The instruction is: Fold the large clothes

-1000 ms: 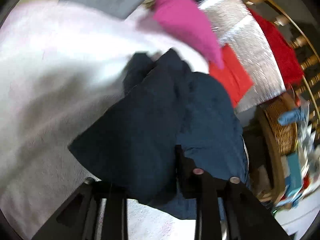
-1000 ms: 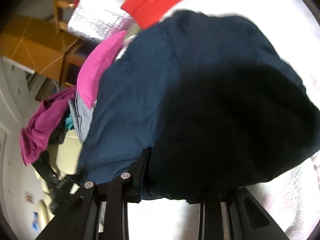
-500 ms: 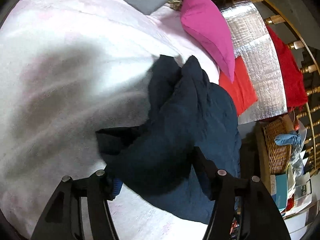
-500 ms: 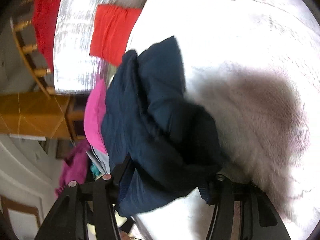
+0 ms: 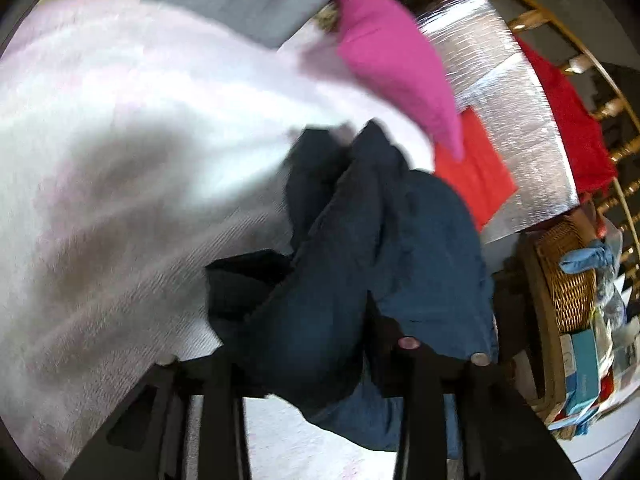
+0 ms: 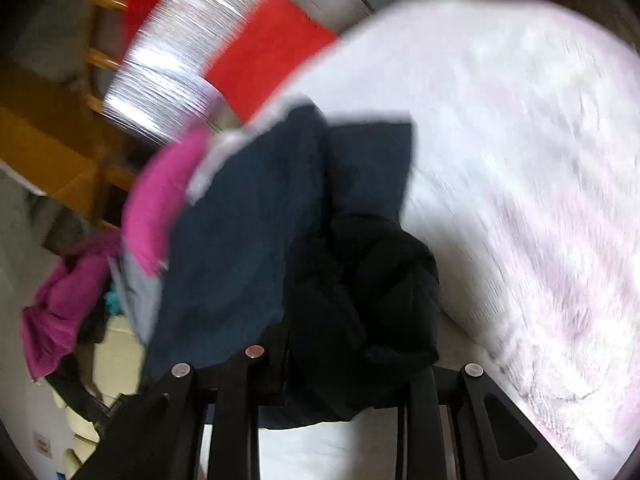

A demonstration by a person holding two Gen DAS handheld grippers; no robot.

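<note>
navy garment (image 5: 352, 264) bunched between closing left hand-held gripper (image 5: 304, 360)

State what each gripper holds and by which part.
Both close on the bunched navy-blue fabric garment: the left gripper on a dark fold at its near edge, the right gripper likewise. Which part cannot be told.

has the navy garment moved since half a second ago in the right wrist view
Yes. The navy garment now covers part of the pink cushion and sits closer to the red cloth, bunched between the closing right claw.
</note>
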